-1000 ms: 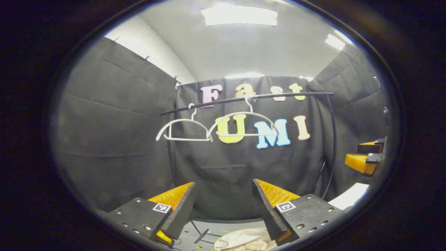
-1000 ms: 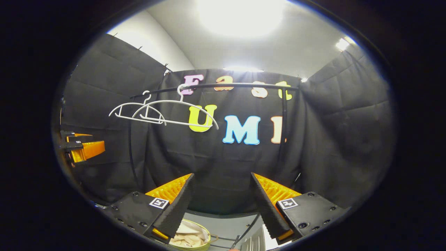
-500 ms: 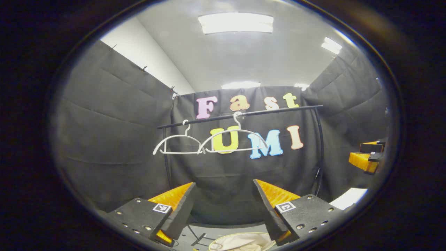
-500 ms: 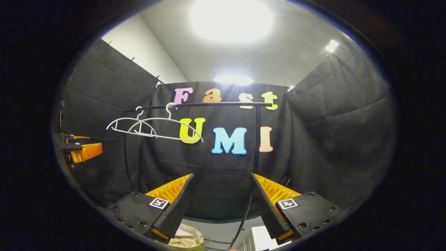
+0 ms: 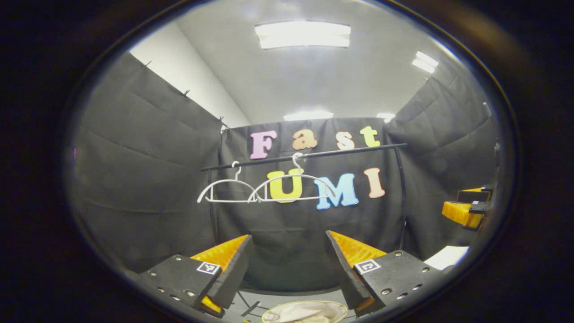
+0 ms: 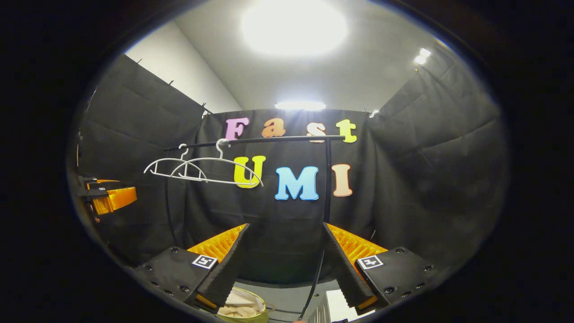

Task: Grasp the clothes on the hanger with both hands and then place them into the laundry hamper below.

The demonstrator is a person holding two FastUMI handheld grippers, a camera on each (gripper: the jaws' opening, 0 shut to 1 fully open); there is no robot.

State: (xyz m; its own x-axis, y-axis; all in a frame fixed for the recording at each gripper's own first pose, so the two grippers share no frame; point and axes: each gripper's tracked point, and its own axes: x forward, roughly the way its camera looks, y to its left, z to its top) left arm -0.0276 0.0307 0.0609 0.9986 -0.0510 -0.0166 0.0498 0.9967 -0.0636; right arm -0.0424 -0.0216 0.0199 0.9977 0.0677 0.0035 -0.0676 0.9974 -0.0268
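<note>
Currently both sets of fingers gape wide, nothing between them: left gripper [image 5: 287,273], right gripper [image 6: 284,269]. Below the fingers, the laundry hamper [image 5: 305,306] sits low with pale clothes [image 5: 309,312] already inside. Farther out, two white hangers [image 5: 264,190] hang bare on the black rail [image 5: 305,155], side by side.

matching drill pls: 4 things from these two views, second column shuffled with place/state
1. hangers
2. laundry hamper
3. left tool
4. rail

a. open, gripping nothing
b. bare, hooked on the rail
c. black, running across in front of the back cloth
d. low down, pale clothes inside

Pairs: 1-b, 2-d, 3-a, 4-c
</note>
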